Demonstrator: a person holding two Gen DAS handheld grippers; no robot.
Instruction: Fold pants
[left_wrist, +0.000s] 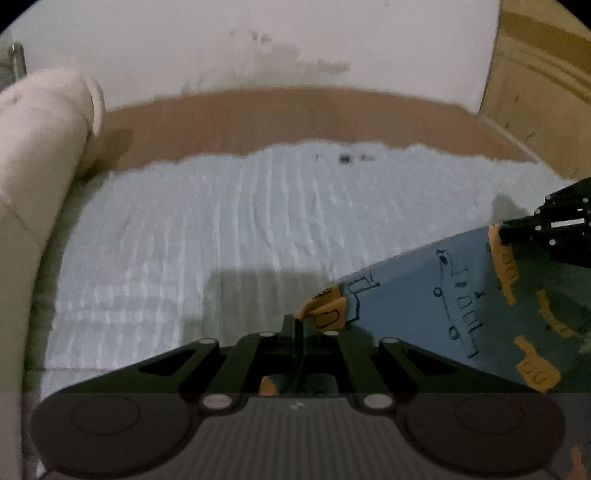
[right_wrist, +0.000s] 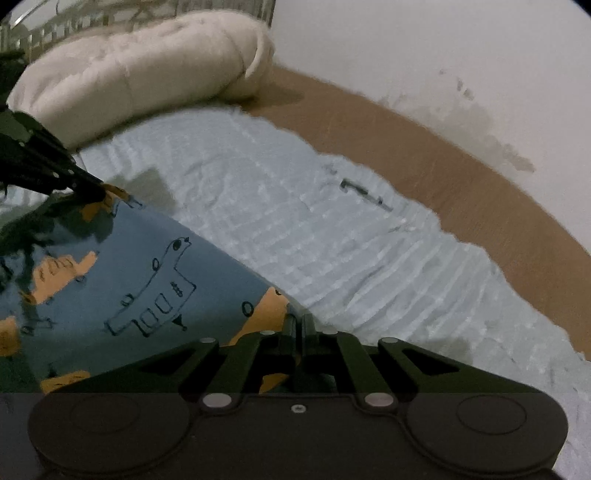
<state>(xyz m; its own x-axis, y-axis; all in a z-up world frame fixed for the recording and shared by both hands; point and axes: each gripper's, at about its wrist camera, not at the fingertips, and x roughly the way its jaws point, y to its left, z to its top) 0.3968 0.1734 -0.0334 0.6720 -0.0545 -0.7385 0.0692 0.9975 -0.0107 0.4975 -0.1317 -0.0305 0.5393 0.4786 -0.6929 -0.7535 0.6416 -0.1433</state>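
The pants are blue with orange patches and black line drawings. They hang stretched in the air between my two grippers, above a white ribbed bedspread. My left gripper is shut on one corner of the pants. My right gripper is shut on the other corner of the pants. The right gripper also shows at the right edge of the left wrist view. The left gripper also shows at the left of the right wrist view.
A cream bolster pillow lies at the bed's end. A brown wooden ledge runs along the white wall. A small dark object lies on the bedspread. A wooden panel stands at the right.
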